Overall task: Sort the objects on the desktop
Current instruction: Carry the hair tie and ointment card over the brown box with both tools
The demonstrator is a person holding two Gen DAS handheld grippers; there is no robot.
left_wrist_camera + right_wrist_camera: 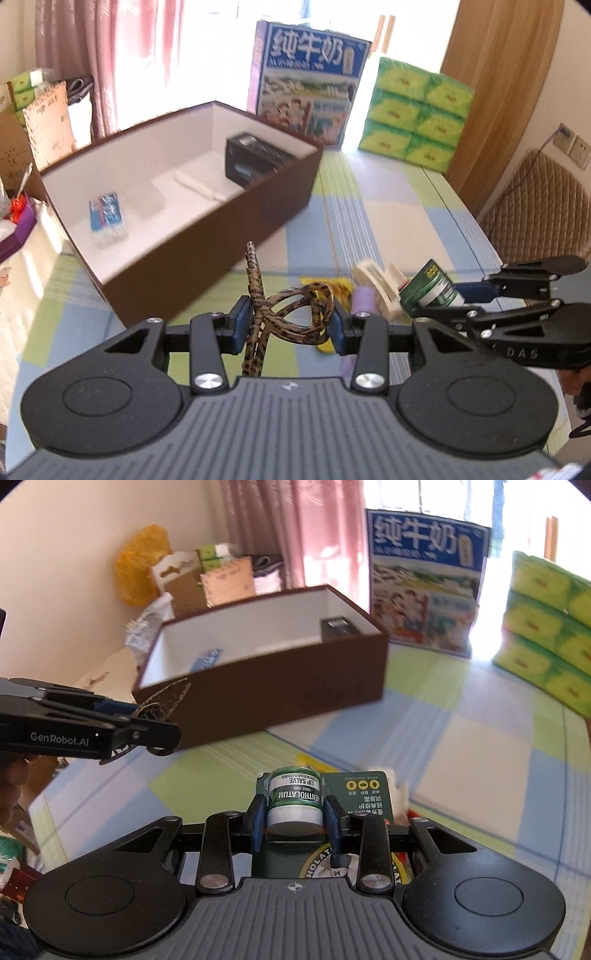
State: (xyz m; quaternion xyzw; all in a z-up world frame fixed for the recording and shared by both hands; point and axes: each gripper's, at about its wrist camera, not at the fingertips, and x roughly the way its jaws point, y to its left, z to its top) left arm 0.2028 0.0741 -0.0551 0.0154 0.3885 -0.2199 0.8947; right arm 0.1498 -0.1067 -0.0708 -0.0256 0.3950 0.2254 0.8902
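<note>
Leopard hair tie: we see the leopard-print hair tie point(286, 314) pinched between the blue pads of the left tool point(291, 325), lifted above the surface; one end sticks up, another hangs down behind the tool body, where we lose it.
Left tool: pressed onto the hair tie; in the right wrist view the left tool point(162, 716) shows at the left edge with the tie only a thin dark shape at its tip.
Lip salve: we see the lip salve jar point(294, 801) on its green card, clamped between the fingers of the right tool point(294, 823); the card's near part is hidden under the tool.
Right tool: pinching the jar; in the left wrist view it enters from the right, and the jar there is blurred.
Small items: beside the jar lie a purple piece point(364, 301), a yellow piece point(340, 290) and something white point(380, 286), all too blurred for us to name.
Brown box: the open brown box point(221, 236) stands on the far left of the surface, holding a black case point(258, 160), a blue-and-white packet point(107, 218) and white items we cannot make out.
Surface: a pastel checked cloth point(399, 221) covers it.
Far edge: a milk carton point(310, 81) and green tissue packs point(413, 110) stand by the bright window.
</note>
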